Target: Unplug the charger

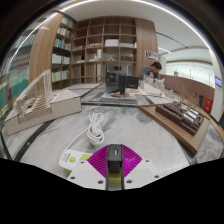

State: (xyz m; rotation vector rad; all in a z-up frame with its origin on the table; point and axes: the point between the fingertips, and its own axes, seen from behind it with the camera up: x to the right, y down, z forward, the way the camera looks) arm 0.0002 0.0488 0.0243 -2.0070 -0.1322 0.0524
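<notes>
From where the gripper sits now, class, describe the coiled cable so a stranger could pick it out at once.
Start at the pale grey tabletop in front of the wooden bookshelves. Just beyond the gripper, whose jaws hold a small dark charger block, lies the looped white cable. It is the only thin, coiled thing there, unlike the wooden models either side.

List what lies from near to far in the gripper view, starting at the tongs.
Tongs shut on charger → power strip → coiled white cable → monitor → bookshelves.
</notes>
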